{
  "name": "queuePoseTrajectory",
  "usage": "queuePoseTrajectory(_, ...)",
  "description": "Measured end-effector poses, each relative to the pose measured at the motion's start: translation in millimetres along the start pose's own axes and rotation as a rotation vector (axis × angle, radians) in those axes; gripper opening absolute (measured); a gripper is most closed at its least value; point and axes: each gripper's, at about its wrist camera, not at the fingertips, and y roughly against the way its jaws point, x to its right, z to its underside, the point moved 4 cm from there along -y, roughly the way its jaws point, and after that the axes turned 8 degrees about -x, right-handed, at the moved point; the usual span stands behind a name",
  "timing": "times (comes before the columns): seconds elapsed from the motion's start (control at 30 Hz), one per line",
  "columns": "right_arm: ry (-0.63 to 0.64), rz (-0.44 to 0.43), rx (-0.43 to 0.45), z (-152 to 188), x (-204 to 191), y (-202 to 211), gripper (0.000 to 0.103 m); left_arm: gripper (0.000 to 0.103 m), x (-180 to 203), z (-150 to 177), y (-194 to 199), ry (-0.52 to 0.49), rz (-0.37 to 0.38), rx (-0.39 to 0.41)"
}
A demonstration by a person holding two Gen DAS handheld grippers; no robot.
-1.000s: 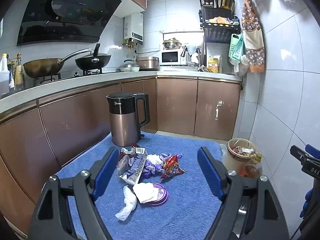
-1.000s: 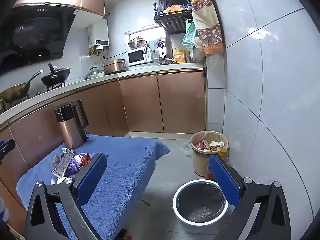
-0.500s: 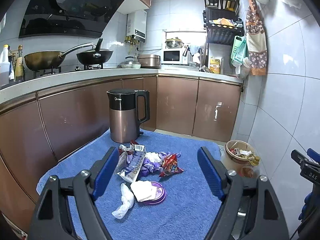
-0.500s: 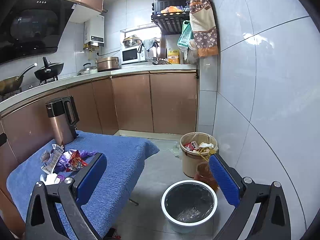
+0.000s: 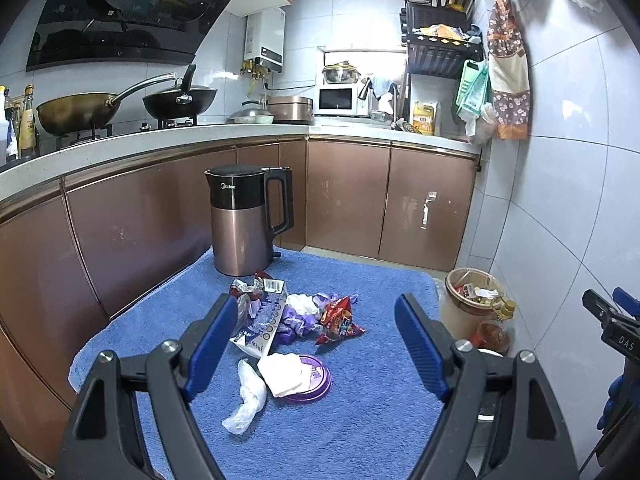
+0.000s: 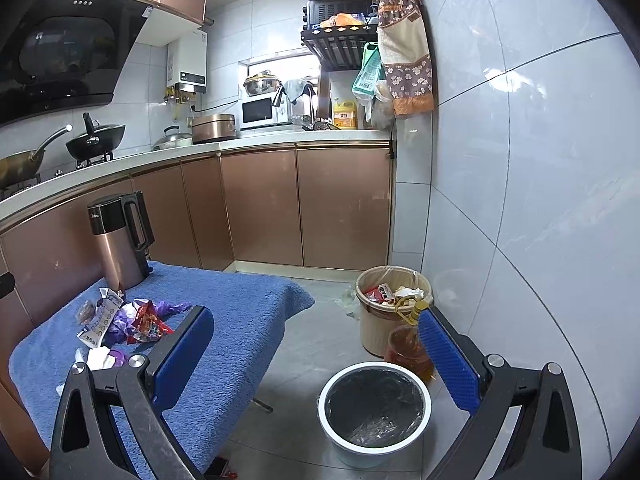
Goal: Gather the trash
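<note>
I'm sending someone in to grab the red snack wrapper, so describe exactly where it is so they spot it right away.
Find the blue towel-covered table with the copper kettle at its far end. In front of the kettle lies a trash pile; the red snack wrapper is on the pile's right edge. It is the only bright red, crinkled foil piece, beside purple wrappers.

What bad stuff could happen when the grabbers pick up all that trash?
1. The kettle stands right behind the trash pile; a reach could bump it over.
2. The thin plastic bag and tissue are floppy and may slip from the open left gripper.
3. Trash carried to the white bin could drop on the floor beside the oil bottle.
</note>
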Motion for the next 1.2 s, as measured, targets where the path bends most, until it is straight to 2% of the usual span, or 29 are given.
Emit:
queuePoseTrajectory(0.37, -0.010, -0.015, -0.008, -1, 0, -8, 0.103, 0.080, 0, -4, -6, -0.005, -0.003, -0.014)
queuePoseTrajectory(0.93, 0.042, -0.126, -0.046, 0, -32, -31, 0.102, 0.080, -18, 7, -31, 0.018, -0.006, -0.068)
queuePoseTrajectory(1.13, 0.079, -0.189, -0.082, 0, -55, -45, 0.093, 0.079, -33, 15, -47, 0.041, 0.018, -0.108)
queuePoseTrajectory(1.2, 0.092, -0.221, -0.099, 1, -65, -51, 0.085, 0.079, -42, 21, -52, 0.042, 0.017, -0.121)
